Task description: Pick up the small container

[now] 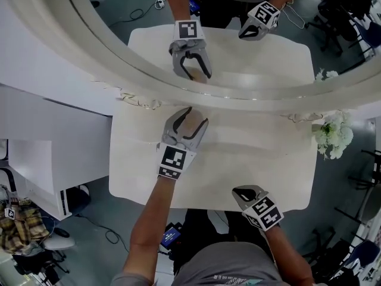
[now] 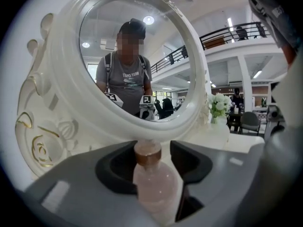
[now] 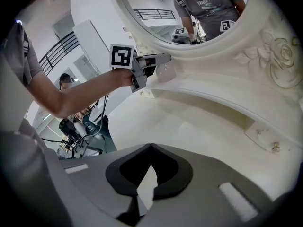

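Note:
The small container [image 2: 155, 181] is a pale pink bottle with a copper band under its cap. It sits between the jaws of my left gripper [image 2: 152, 148], which are shut on its body. In the head view the left gripper [image 1: 197, 115] holds the container [image 1: 193, 125] above the white vanity table [image 1: 262, 154], close to the mirror's base. From the right gripper view the container [image 3: 165, 73] hangs clear of the tabletop in the left gripper [image 3: 163, 63]. My right gripper [image 1: 243, 191] rests near the table's front edge, shut and empty, its tips [image 3: 151, 146] touching.
A large round mirror with an ornate white frame [image 1: 119, 58] stands along the back of the table and reflects both grippers and the person. White flowers [image 1: 333, 134] stand at the table's right edge. A white cabinet [image 1: 53, 130] stands left of the table.

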`<action>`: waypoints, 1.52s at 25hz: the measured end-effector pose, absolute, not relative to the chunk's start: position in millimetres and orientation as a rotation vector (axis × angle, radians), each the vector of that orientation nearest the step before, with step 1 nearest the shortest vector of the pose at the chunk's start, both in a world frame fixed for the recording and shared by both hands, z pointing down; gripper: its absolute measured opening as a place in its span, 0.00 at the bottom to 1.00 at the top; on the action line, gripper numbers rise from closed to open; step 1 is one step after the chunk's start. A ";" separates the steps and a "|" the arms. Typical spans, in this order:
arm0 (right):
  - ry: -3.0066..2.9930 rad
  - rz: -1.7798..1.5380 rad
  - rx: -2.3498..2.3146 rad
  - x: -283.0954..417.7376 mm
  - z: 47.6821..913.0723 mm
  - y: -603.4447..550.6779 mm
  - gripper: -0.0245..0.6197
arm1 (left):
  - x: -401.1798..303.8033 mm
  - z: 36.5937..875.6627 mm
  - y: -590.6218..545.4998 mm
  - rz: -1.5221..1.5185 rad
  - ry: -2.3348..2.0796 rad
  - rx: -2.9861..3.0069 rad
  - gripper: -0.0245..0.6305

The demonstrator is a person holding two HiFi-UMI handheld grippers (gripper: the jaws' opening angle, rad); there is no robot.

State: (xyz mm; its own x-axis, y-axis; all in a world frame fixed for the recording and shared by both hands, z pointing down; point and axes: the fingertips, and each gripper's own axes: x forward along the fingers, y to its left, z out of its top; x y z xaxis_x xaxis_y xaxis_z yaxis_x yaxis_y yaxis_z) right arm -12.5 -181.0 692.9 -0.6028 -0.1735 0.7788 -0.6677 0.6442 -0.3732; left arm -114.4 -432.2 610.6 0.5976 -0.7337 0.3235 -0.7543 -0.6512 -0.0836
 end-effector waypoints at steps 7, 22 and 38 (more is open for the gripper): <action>-2.144 0.850 0.699 -4.5 684.8 -187.0 0.04 | -119.3 610.8 -442.8 0.505 -1.323 2.707 0.22; -2.183 0.781 0.738 11.4 655.2 -184.9 0.04 | -106.5 568.4 -416.2 0.557 -1.286 2.773 0.22; -2.362 0.633 0.804 41.8 572.1 -199.6 0.04 | -101.2 434.4 -320.5 0.623 -1.317 2.948 0.22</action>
